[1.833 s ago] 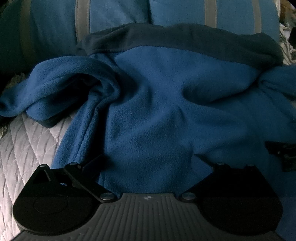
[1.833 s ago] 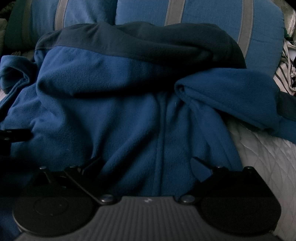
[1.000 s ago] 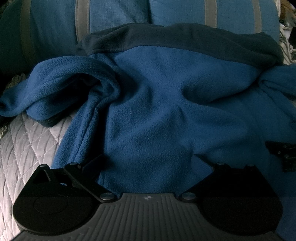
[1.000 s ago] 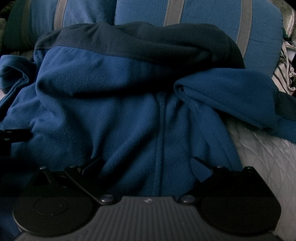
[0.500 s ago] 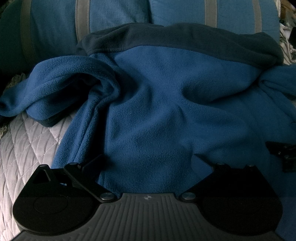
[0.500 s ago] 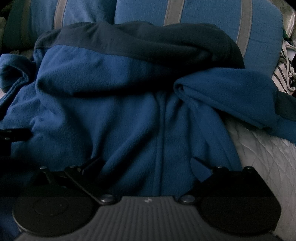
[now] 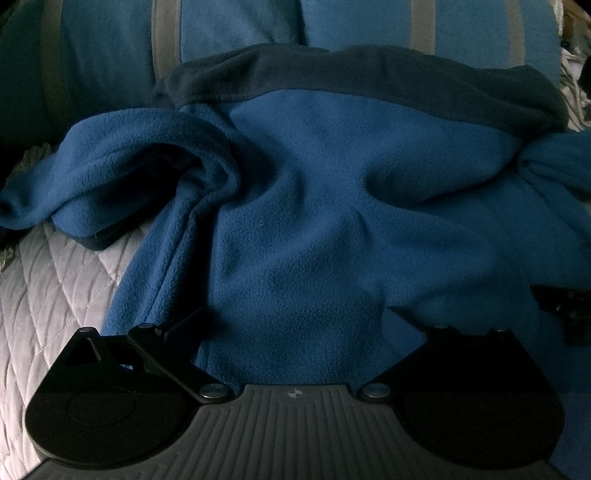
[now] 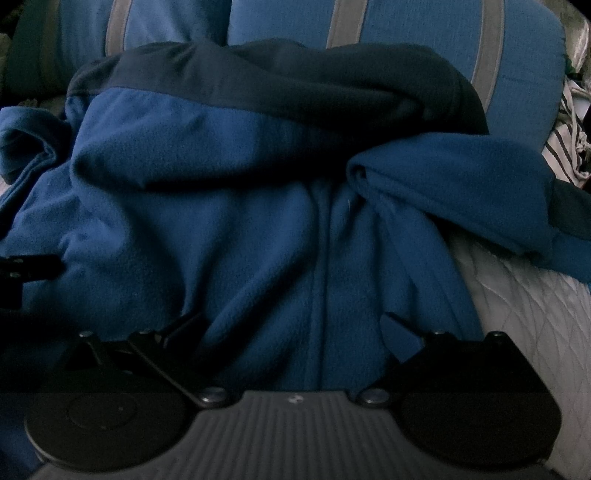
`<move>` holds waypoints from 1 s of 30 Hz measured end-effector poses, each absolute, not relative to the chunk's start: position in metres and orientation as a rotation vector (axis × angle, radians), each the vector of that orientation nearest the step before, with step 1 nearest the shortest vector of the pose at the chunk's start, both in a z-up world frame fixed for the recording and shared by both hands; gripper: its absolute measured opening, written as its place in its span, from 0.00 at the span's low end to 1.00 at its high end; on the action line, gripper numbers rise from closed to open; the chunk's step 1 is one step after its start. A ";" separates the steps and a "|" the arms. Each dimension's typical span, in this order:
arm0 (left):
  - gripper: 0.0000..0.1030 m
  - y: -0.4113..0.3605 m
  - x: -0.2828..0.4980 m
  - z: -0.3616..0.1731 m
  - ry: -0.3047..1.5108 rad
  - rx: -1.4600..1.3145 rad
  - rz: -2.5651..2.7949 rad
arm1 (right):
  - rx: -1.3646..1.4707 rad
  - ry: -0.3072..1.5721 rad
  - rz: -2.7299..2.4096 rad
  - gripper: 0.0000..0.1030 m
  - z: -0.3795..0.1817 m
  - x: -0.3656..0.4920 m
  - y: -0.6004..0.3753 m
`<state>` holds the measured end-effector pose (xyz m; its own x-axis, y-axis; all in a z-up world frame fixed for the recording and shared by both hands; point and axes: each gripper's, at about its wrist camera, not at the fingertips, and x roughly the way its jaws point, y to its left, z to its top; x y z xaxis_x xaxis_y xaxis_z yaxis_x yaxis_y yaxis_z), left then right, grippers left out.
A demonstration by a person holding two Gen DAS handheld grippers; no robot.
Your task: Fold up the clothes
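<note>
**Fleece hem between two sets of spread jaws**

Fleece is lying across the bed, a blue fleece jacket [image 7: 314, 221] spread over the quilted bedspread [image 7: 48, 288], its dark navy top band [image 7: 369, 74] resting against the striped pillows [image 7: 229, 33].

At the far left, the left sleeve [image 7: 110, 166] is bunching into a loose roll and trailing onto the quilt, seemingly left where it fell rather than laid out. The left gripper [image 7: 291, 314] is sitting at the near hem, jaws standing wide with fleece lying between them but not pinched. Moving right, the right gripper [image 8: 291, 317] is doing the same at its part of the hem, jaws wide and holding nothing; the pairing suggests both are lining up to take the hem and carry it toward the collar. The right sleeve [image 8: 461, 184] is draping over the jacket's edge onto the quilt.

Light is running dim, so seams and any zip are hard to make out. The hem edge itself is hiding under both gripper bodies, and the striped cloth [image 8: 565, 147] at the far right is cut off by the frame.
</note>
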<state>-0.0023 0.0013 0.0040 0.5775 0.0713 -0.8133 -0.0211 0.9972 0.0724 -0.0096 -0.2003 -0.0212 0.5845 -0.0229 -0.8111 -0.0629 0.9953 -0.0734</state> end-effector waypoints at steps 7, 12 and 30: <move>1.00 0.001 -0.002 0.004 0.958 0.063 0.063 | -0.086 0.972 0.019 1.00 -0.019 -0.007 -0.200; 1.00 0.000 0.000 0.005 0.962 0.066 0.069 | -0.047 0.990 0.025 1.00 -0.018 -0.006 -0.205; 0.99 0.005 0.001 0.058 0.807 -0.085 -0.035 | 0.041 0.884 0.118 1.00 0.016 -0.022 -0.223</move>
